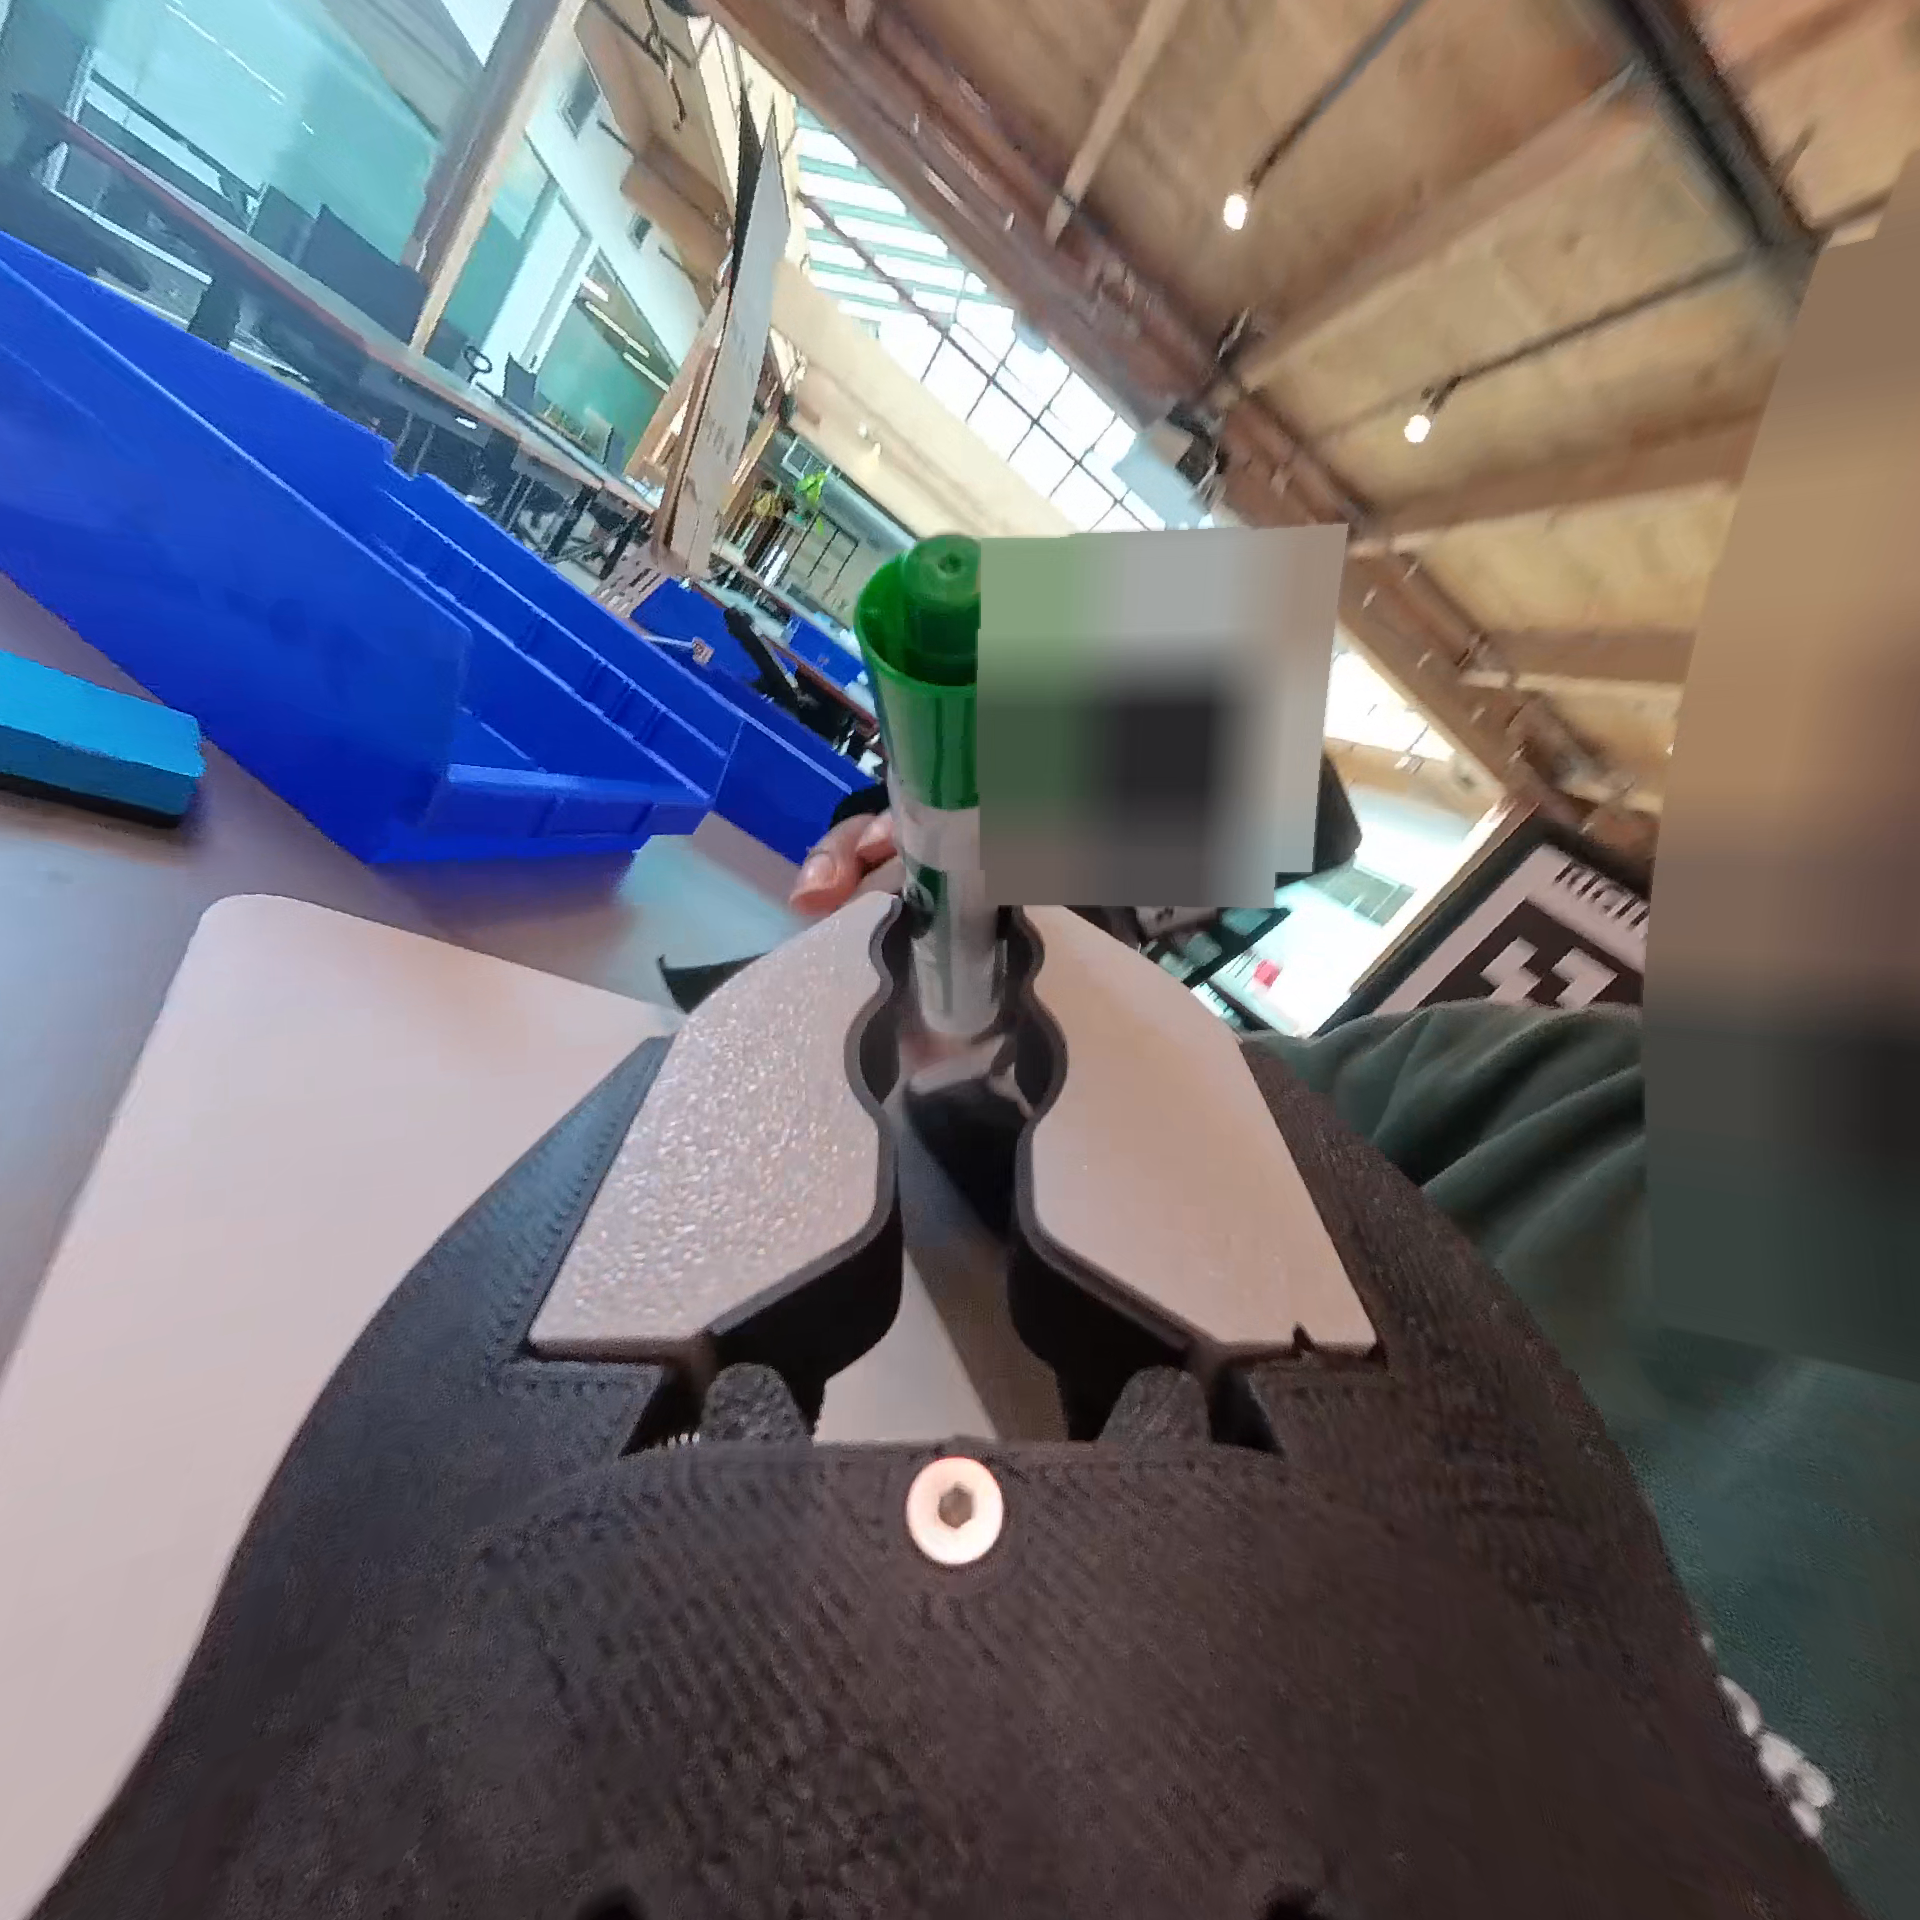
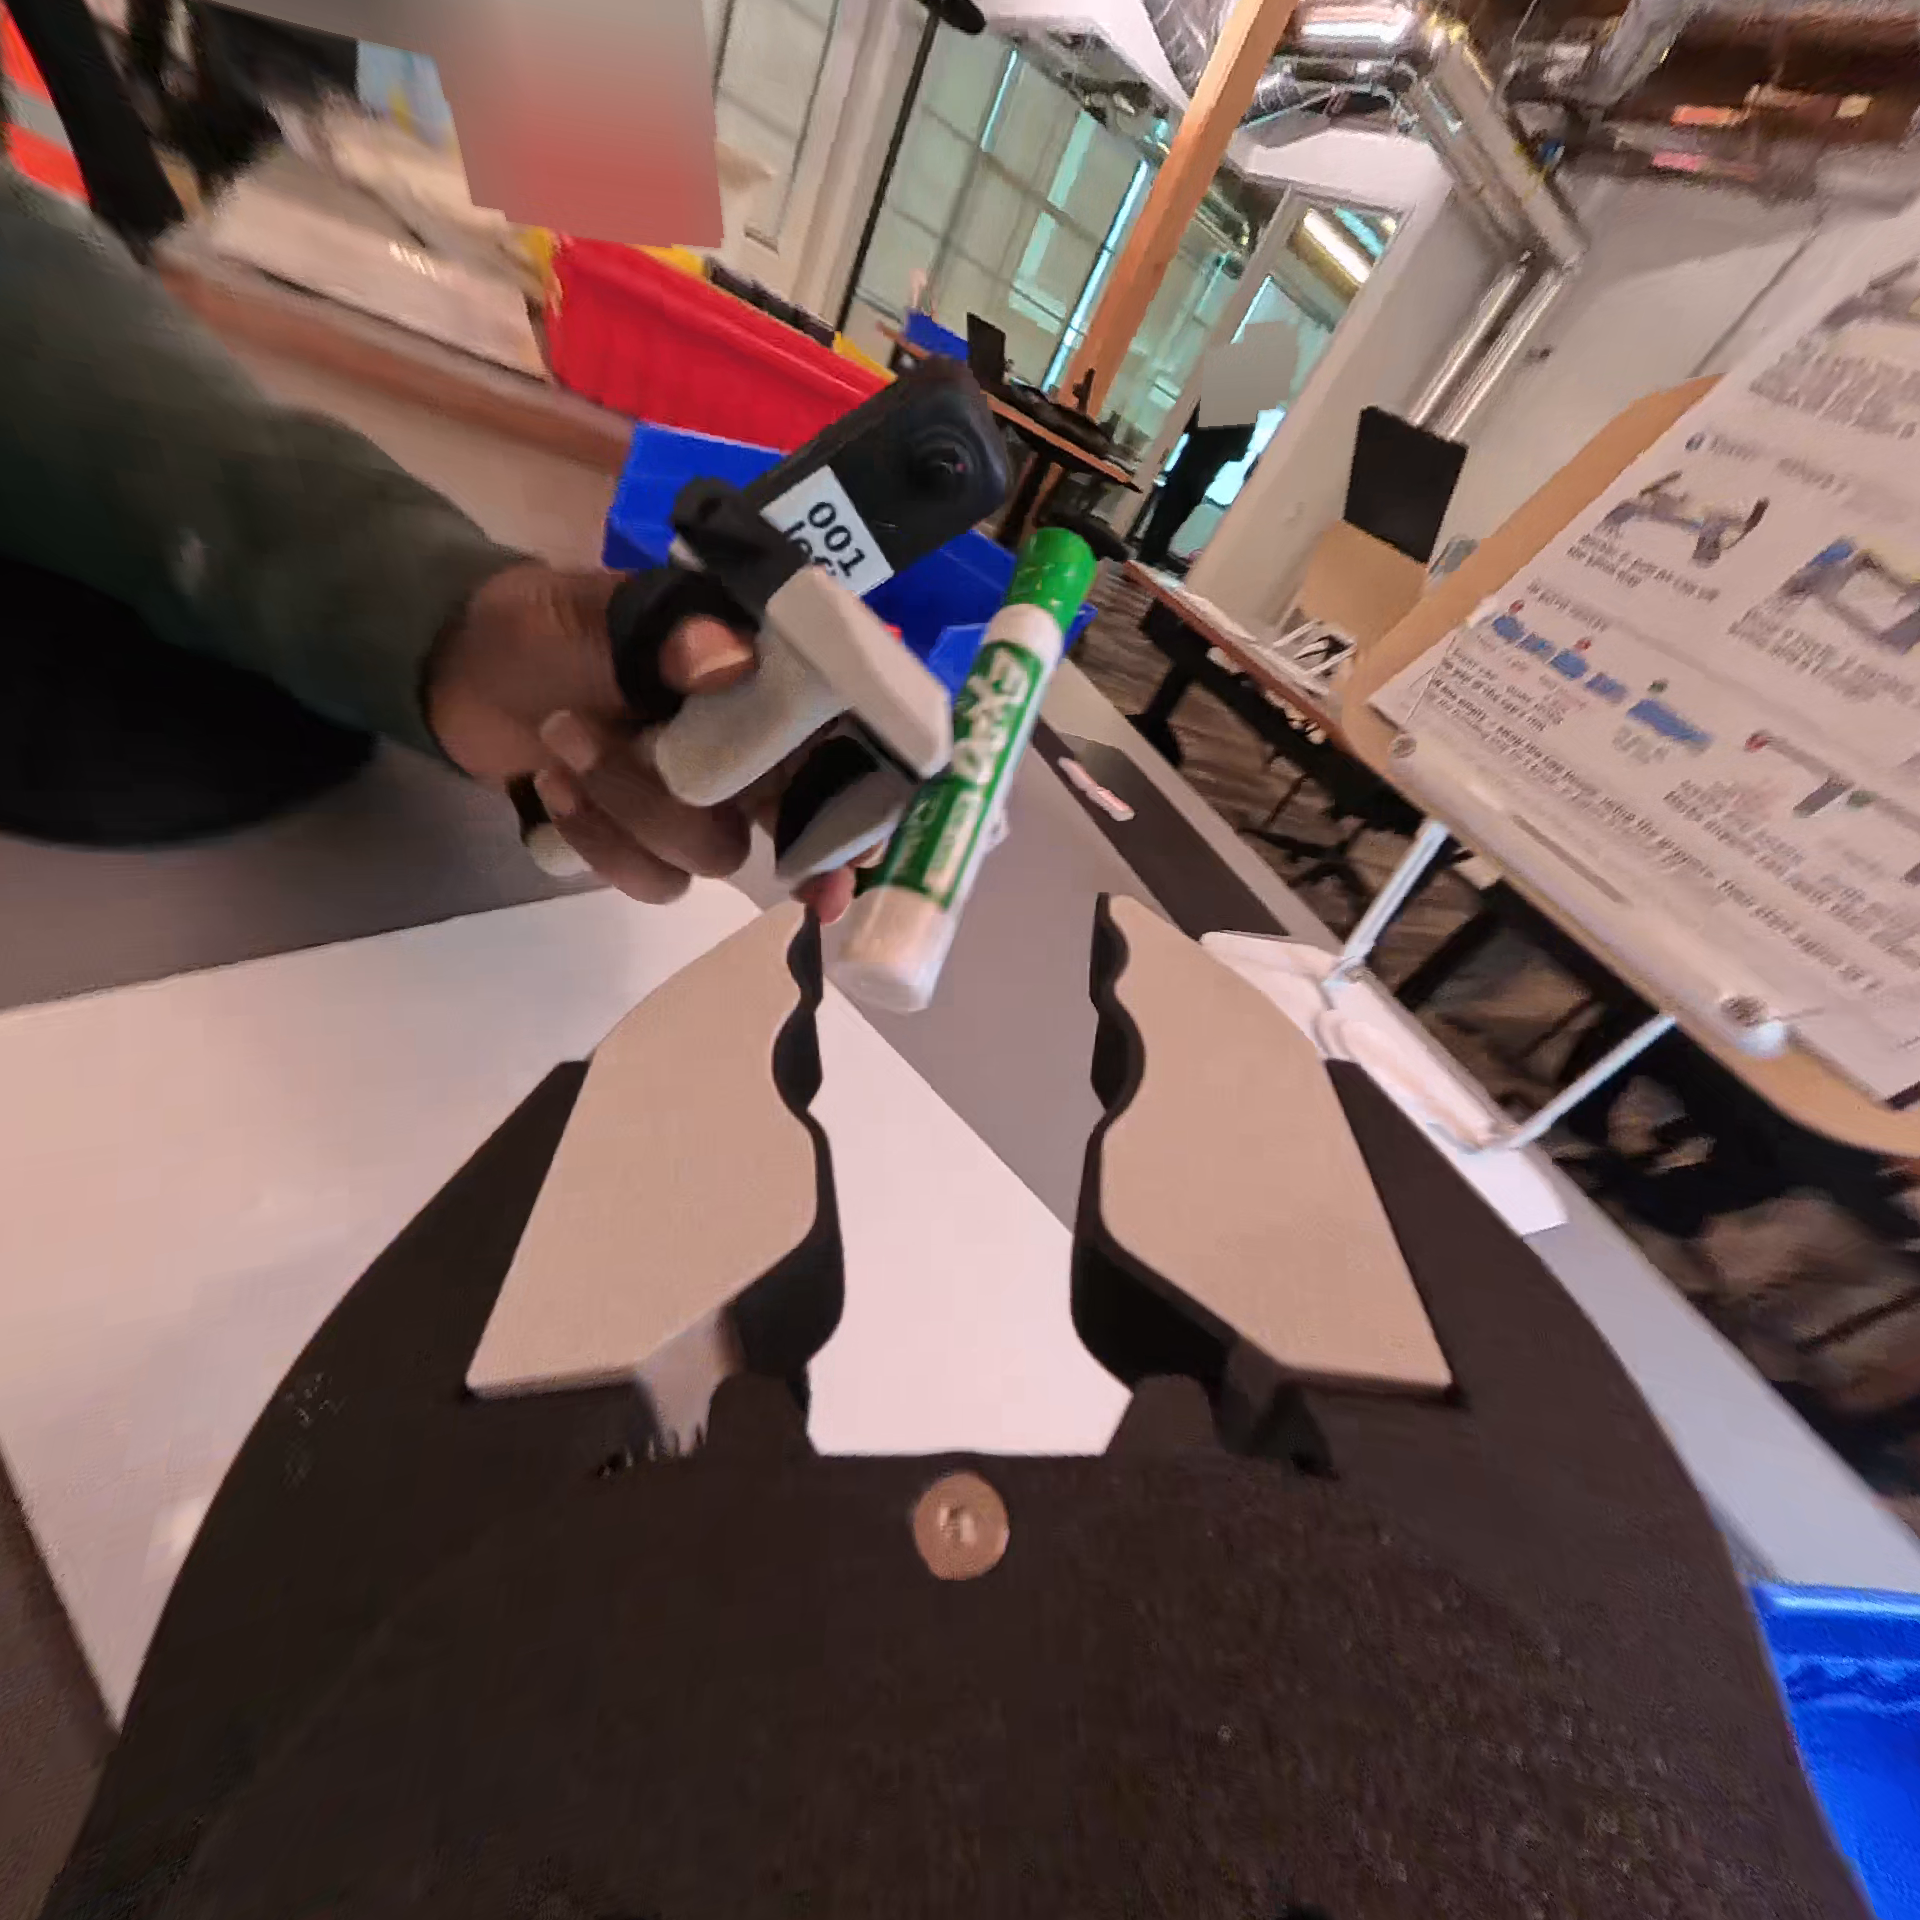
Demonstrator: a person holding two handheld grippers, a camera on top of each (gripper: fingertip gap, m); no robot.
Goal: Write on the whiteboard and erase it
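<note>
the left tool (image 2: 914,800) clamps a green dry-erase marker (image 2: 961,774) by its barrel above the whiteboard (image 2: 260,1122) on the counter (image 2: 997,997), long axis steeply tilted, capped end up. the right tool (image 2: 956,966) hangs open, empty, just beside the marker's butt end.

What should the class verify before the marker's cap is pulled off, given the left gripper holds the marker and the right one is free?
1. Left gripper clamped on marker: ok.
2. Green cap on the marker: ok.
3. Right gripper open, empty: ok.
4. Right fingers lined up on cap: not ok, at marker's white end.
5. Whiteboard beneath, blank: ok.
6. Eraser within reach: cannot tell.
</note>
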